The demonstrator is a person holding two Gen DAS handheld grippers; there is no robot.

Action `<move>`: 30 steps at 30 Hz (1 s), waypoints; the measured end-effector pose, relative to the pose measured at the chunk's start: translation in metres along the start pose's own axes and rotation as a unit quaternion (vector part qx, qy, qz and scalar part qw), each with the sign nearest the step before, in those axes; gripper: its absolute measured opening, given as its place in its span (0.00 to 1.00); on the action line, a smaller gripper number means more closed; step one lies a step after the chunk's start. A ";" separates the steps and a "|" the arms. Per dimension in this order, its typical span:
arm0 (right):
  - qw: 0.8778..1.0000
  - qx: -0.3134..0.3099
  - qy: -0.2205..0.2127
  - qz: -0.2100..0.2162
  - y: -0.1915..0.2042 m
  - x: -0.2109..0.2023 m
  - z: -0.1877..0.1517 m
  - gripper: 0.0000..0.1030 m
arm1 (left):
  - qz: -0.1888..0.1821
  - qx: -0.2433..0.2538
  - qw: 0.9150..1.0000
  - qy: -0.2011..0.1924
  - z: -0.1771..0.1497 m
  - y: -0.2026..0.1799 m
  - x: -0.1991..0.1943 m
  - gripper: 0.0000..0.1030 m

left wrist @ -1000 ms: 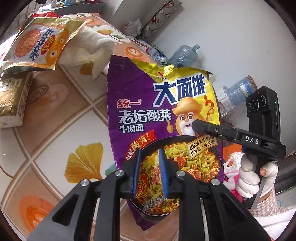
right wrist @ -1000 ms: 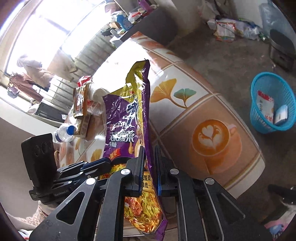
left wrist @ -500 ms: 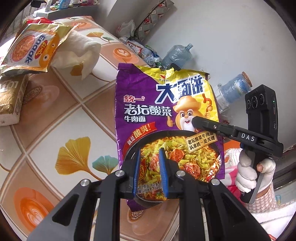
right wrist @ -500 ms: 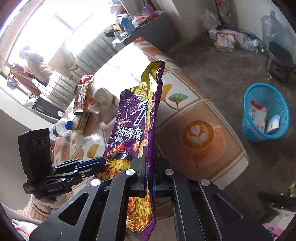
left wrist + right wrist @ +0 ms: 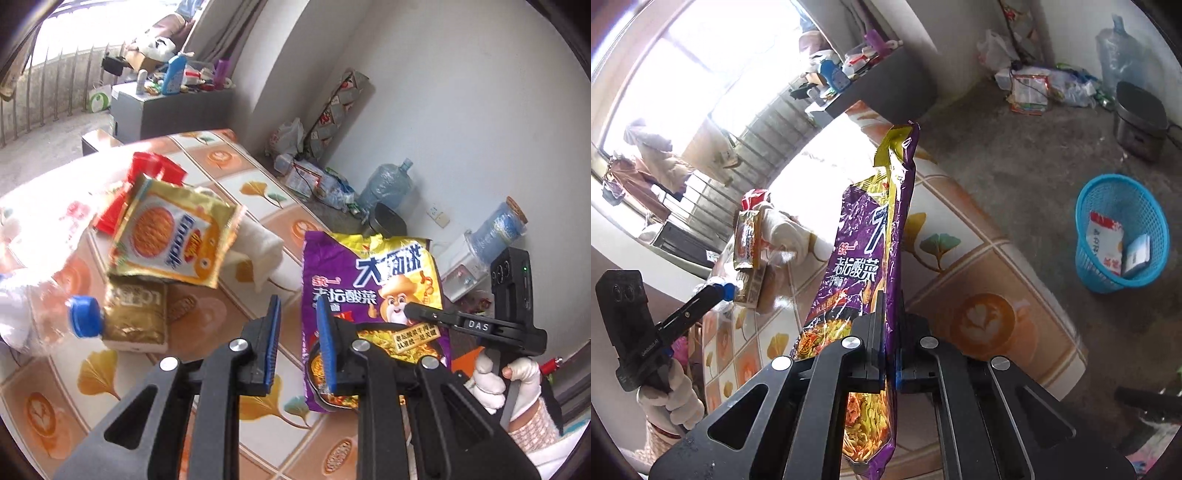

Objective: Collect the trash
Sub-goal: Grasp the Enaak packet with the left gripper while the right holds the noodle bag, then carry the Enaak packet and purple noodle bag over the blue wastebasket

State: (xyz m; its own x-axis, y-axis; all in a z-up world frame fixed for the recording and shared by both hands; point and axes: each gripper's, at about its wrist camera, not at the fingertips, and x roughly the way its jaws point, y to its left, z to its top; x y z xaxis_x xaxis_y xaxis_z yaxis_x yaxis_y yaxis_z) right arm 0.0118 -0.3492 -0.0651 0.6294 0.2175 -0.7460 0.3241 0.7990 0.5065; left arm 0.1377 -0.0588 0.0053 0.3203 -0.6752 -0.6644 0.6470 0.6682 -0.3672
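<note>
Moved: left gripper [image 5: 297, 343] has let go of the purple noodle packet [image 5: 373, 306] and pulled up and back from it since a second ago; right gripper [image 5: 891, 341] has finished closing on the packet's edge.
Worktop: tiled surface [image 5: 229, 424] with ginkgo-leaf and coffee-cup prints, filling the lower left of the left wrist view; its rounded end [image 5: 1015, 295] sits at 3 o'clock of the packet in the right wrist view.
Basket: blue plastic basket [image 5: 1104, 273] on the floor at 3 o'clock in the right wrist view, well apart from the worktop, with two flat packs lying in it.
Noodle packet: lifted clear of the worktop, standing upright edge-on between the right fingers [image 5: 877, 325]; in the left wrist view it hangs at 3 o'clock of the left fingers, apart from them.
Snack wrapper: gold and orange wrapper [image 5: 173, 240] at 10 o'clock, tilted, resting over a gold packet [image 5: 135, 314] and against a white cloth [image 5: 258, 247].
Bottle: clear bottle with blue cap [image 5: 83, 316] at 9 o'clock, blurred, just beside the gold packet.
Left fingers: released, blue pads [image 5: 273, 347] parted with only worktop between them.
Right fingers: clenched on the noodle packet's lower edge.
Hands: white-gloved right hand [image 5: 498, 380] at 4 o'clock; gloved left hand [image 5: 670, 402] at 8 o'clock.
</note>
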 end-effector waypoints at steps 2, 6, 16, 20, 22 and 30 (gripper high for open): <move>1.000 0.000 0.000 0.002 0.003 0.004 0.003 0.02 | 0.038 0.023 0.999 -0.018 0.003 0.001 -0.003 0.25; 1.000 -0.003 0.000 0.006 0.008 0.008 0.008 0.02 | 0.126 0.092 0.987 -0.030 -0.002 -0.008 0.006 0.35; 1.000 0.002 0.009 0.002 0.003 0.014 0.010 0.02 | 0.270 0.233 0.934 -0.020 -0.022 -0.024 0.049 0.41; 1.000 0.004 0.011 0.003 0.003 0.016 0.010 0.02 | 0.330 0.281 0.901 -0.010 -0.023 -0.025 0.069 0.41; 1.000 0.003 0.012 0.003 0.004 0.017 0.011 0.02 | 0.343 0.292 0.893 -0.006 -0.023 -0.024 0.074 0.40; 1.000 0.006 0.015 0.010 0.002 0.017 0.012 0.02 | 0.336 0.268 0.903 0.002 -0.010 -0.018 0.073 0.02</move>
State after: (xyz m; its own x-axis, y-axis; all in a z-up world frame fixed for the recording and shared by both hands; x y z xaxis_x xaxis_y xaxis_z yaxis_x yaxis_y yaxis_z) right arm 0.0315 -0.3502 -0.0717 0.6141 0.2515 -0.7481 0.3196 0.7874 0.5271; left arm 0.1426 -0.1170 -0.0432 0.7636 -0.1711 -0.6226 0.5492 0.6792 0.4869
